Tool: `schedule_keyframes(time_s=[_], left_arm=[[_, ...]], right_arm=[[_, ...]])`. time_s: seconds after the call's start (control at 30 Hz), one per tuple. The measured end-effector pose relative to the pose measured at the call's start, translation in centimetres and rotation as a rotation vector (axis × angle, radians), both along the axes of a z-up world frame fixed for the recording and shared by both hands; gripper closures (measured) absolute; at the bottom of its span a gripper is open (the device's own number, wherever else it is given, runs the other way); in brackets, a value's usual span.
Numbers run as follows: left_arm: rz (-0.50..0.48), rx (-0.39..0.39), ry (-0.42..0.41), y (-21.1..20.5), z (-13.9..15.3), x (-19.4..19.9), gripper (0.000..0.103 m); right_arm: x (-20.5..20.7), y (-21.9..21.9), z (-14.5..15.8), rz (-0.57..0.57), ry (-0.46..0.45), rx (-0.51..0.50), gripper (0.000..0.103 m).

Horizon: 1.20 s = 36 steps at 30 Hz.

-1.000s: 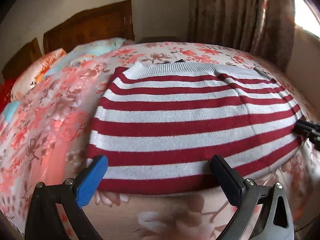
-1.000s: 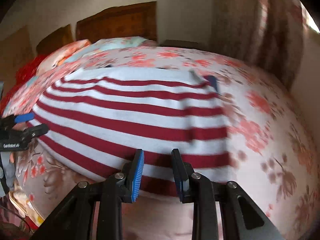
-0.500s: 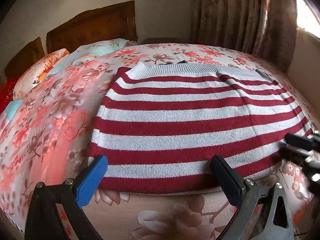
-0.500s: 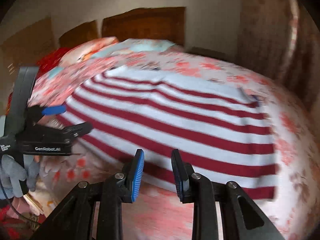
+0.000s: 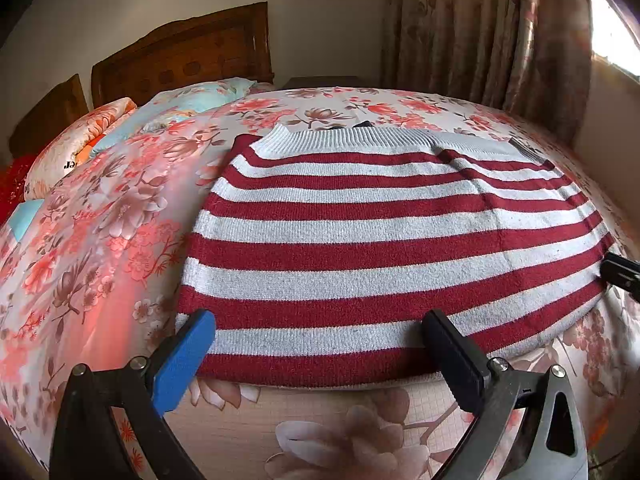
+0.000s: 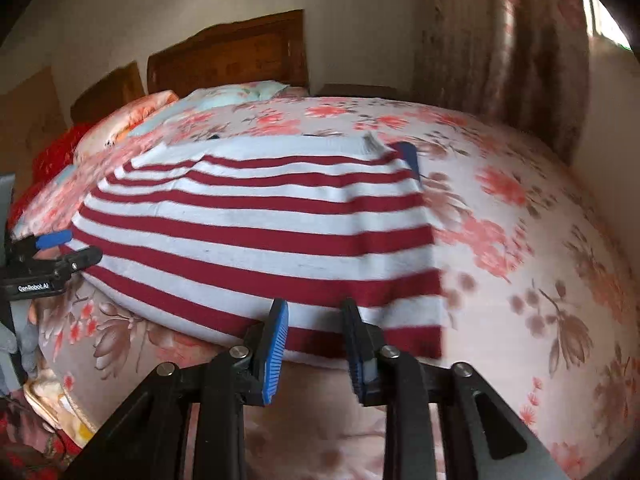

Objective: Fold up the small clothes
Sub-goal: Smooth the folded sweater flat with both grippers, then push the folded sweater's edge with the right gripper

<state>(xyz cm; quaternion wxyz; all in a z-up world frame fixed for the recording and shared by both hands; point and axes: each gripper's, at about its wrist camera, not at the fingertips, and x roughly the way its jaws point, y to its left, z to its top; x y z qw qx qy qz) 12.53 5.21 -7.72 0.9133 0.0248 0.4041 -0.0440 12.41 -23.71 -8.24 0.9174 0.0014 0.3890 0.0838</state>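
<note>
A red and white striped knit sweater (image 5: 380, 240) lies flat on the floral bedspread, its white ribbed hem at the far side; it also shows in the right wrist view (image 6: 256, 232). My left gripper (image 5: 320, 354) is wide open and empty, its fingers at the sweater's near edge. My right gripper (image 6: 316, 344) is open with a narrower gap, empty, at the sweater's near right edge. The left gripper shows at the left of the right wrist view (image 6: 68, 246). The right gripper's tip shows at the right edge of the left wrist view (image 5: 622, 274).
The bed (image 5: 100, 240) has a floral cover, with pillows (image 5: 80, 148) and a wooden headboard (image 5: 188, 60) at the far end. Curtains (image 5: 492, 28) hang at the right by a window. A dark blue item (image 6: 408, 156) peeks from under the sweater's far right corner.
The right gripper swung left and then back right along the sweater's near edge. The left gripper stayed nearly still and open. The sweater has not moved.
</note>
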Motion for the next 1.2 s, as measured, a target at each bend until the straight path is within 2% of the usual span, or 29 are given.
schedule_keyframes(time_s=[0.07, 0.1, 0.2, 0.3, 0.4, 0.6, 0.77, 0.87, 0.93, 1.0, 1.13, 1.2], left_arm=[[0.004, 0.001, 0.000, 0.0, 0.1, -0.1, 0.000], [0.004, 0.001, -0.001, 0.1, 0.1, -0.3, 0.000], [0.000, 0.007, -0.013, 0.4, 0.1, -0.9, 0.000], [-0.002, 0.006, -0.006, 0.7, 0.1, -1.0, 0.000], [0.043, 0.020, -0.006, 1.5, 0.4, -1.4, 0.000], [0.152, -0.091, 0.028, 6.9, -0.4, -2.1, 0.000], [0.204, -0.113, -0.007, 9.1, 0.1, -3.1, 0.000], [0.216, -0.132, -0.038, 9.5, 0.9, -3.4, 0.000], [0.198, -0.156, -0.053, 9.1, 1.6, -3.1, 0.000], [0.161, -0.165, -0.060, 8.0, 2.2, -2.6, 0.000], [0.064, -0.154, -0.052, 4.6, 2.8, -1.3, 0.000], [0.009, -0.121, -0.041, 2.3, 2.7, -0.4, 0.000]], right_arm=[[-0.2, -0.6, 0.2, -0.011, -0.002, 0.002, 0.075], [-0.2, -0.5, 0.1, -0.044, 0.005, -0.055, 0.075], [-0.3, -1.6, 0.2, -0.055, 0.001, -0.011, 0.075], [-0.5, -1.9, 0.1, -0.059, -0.002, -0.017, 0.075], [-0.5, -1.9, 0.1, -0.057, -0.003, -0.019, 0.075], [-0.5, -3.0, 0.2, -0.081, 0.002, 0.012, 0.077], [-0.8, -4.4, 0.7, -0.114, -0.001, 0.072, 0.078], [-1.6, -6.1, 1.4, -0.247, -0.029, 0.028, 0.075], [-1.9, -7.7, 1.3, -0.294, -0.010, 0.076, 0.075], [-2.3, -8.6, 0.8, -0.293, 0.040, 0.125, 0.075], [-2.8, -8.3, 0.2, -0.266, 0.071, 0.170, 0.075], [-2.6, -8.5, 0.1, -0.261, 0.075, 0.206, 0.075]])
